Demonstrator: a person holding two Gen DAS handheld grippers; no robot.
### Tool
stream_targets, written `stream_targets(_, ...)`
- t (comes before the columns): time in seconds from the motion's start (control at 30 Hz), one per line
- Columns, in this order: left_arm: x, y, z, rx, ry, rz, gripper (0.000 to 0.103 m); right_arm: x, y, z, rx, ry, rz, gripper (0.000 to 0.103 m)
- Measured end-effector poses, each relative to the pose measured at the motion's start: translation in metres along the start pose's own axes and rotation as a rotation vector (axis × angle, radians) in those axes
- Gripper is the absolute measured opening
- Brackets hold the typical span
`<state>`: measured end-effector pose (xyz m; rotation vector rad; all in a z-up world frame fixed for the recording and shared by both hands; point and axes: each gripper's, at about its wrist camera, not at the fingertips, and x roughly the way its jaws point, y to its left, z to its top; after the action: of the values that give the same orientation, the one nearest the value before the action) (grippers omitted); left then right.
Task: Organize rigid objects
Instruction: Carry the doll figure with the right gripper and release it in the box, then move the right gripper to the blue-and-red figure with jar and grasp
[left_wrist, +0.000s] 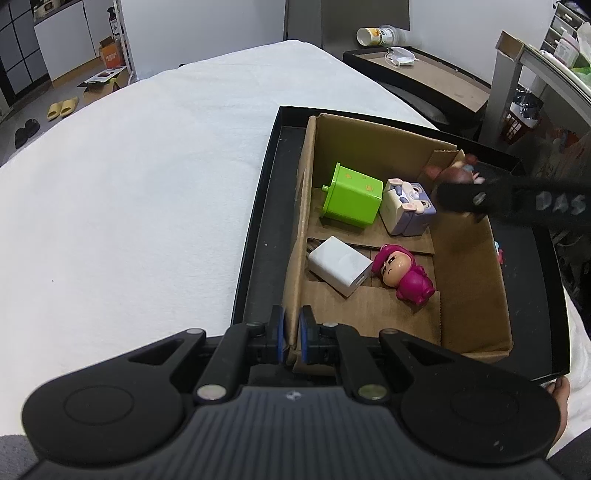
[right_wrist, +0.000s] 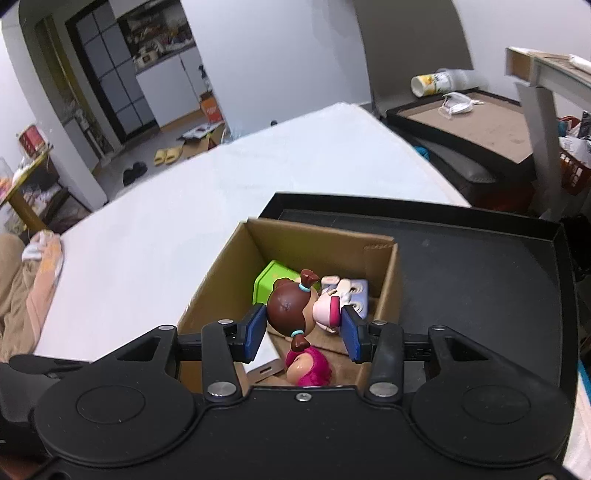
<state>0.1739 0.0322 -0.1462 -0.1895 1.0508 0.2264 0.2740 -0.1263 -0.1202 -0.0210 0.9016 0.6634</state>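
Right claw (right_wrist: 303, 330) gripping doll (right_wrist: 291, 308), above cardboard box (right_wrist: 384, 273)

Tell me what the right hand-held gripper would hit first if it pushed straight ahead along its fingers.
Carrying the brown-haired doll, the right hand-held gripper points down into the cardboard box. The doll would probably meet the lavender bunny toy or the green cube first; depth is unclear.

White letters "DAS" on the right hand-held gripper (left_wrist: 458, 195), otherwise nothing legible
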Motion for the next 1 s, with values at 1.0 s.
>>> stream_targets(1.0,0.002,0.006,0.001,-0.019,-0.001,-0.032,0.008,-0.003,-0.025,0.002,0.085,0.030,-0.026,0.047)
